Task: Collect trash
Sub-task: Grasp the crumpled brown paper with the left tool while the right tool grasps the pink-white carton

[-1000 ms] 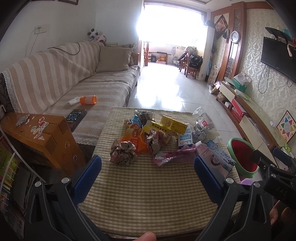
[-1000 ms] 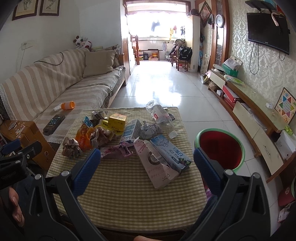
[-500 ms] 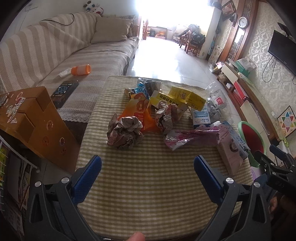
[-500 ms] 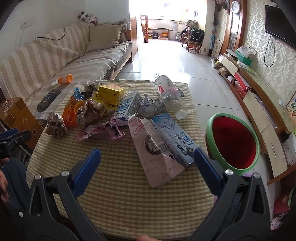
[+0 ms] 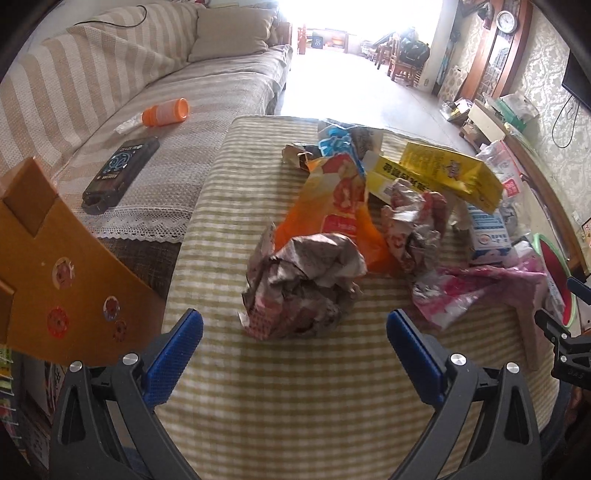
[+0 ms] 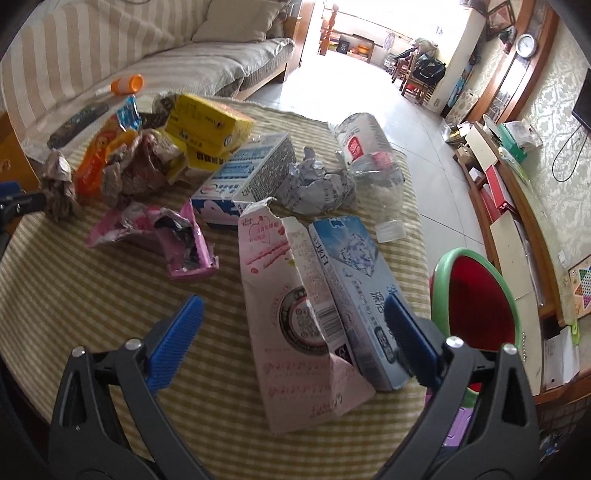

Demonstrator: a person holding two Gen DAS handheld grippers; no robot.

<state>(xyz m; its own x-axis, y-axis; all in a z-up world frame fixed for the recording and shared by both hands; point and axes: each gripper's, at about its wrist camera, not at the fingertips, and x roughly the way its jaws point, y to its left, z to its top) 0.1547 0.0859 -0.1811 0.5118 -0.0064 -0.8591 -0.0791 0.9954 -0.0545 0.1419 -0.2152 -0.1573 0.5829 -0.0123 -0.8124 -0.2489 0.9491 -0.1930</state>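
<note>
Crumpled paper ball (image 5: 304, 286) lies just ahead of wide-spread left gripper (image 5: 294, 341).

Daylight floods in from the doorway (image 5: 343, 22) at twelve o'clock, blown out to white glare, while fisheye bending and dark vignetting crowd every corner and the nearby tablecloth (image 5: 295, 398) looks slightly soft.

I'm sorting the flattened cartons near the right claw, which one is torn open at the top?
The pink carton, lying left of the pale blue carton: its far end is ragged and split, while the blue one's edges look intact.
</note>
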